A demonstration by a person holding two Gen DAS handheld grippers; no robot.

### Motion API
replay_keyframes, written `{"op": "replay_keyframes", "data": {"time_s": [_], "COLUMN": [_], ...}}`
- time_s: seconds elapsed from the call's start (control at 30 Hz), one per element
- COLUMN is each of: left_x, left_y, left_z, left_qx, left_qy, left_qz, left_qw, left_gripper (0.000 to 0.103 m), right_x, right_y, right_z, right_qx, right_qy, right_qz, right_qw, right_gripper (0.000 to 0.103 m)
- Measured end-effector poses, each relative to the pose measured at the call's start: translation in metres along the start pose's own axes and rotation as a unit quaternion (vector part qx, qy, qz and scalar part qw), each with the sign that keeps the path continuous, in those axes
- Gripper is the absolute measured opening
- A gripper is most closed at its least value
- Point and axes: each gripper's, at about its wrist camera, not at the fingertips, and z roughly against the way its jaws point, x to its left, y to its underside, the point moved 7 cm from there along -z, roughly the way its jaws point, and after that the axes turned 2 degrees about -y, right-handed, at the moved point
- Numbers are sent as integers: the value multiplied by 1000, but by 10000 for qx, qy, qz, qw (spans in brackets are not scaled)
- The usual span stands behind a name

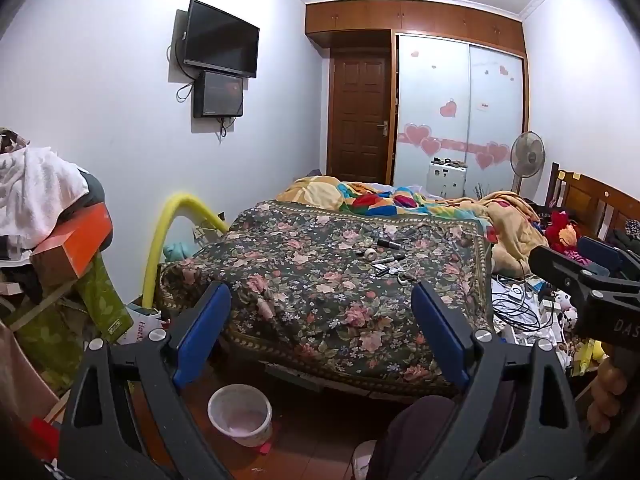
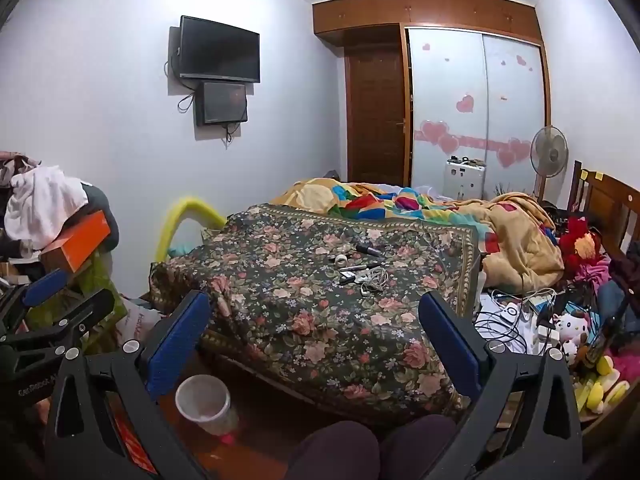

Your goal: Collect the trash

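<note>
Small trash items lie on the dark floral cloth over the bed: a tape roll, pens, a dark tube and tangled earphones. They also show in the right wrist view. A white waste bin stands on the floor by the bed's near corner and shows in the right wrist view too. My left gripper is open and empty, held above the bed's near edge. My right gripper is open and empty, level with it.
A heap of boxes and clothes rises on the left. Cables, chargers and plush toys crowd the right of the bed. A crumpled blanket lies behind. A fan, wardrobe and door stand far back.
</note>
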Motion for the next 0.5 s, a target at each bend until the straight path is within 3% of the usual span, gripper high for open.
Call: {"op": "replay_keyframes", "data": {"time_s": [0.5], "left_x": [6], "left_y": [4], "left_z": [-6], "left_qx": [74], "left_qy": [37], "left_qz": [88], "left_qw": [9999], "left_gripper": [92], "right_x": [7], "right_y": [2], "right_z": [-2], "right_qx": [44], "right_qy": [8], "right_qz": [52], "right_qw": [10000], "right_gripper": [103]}}
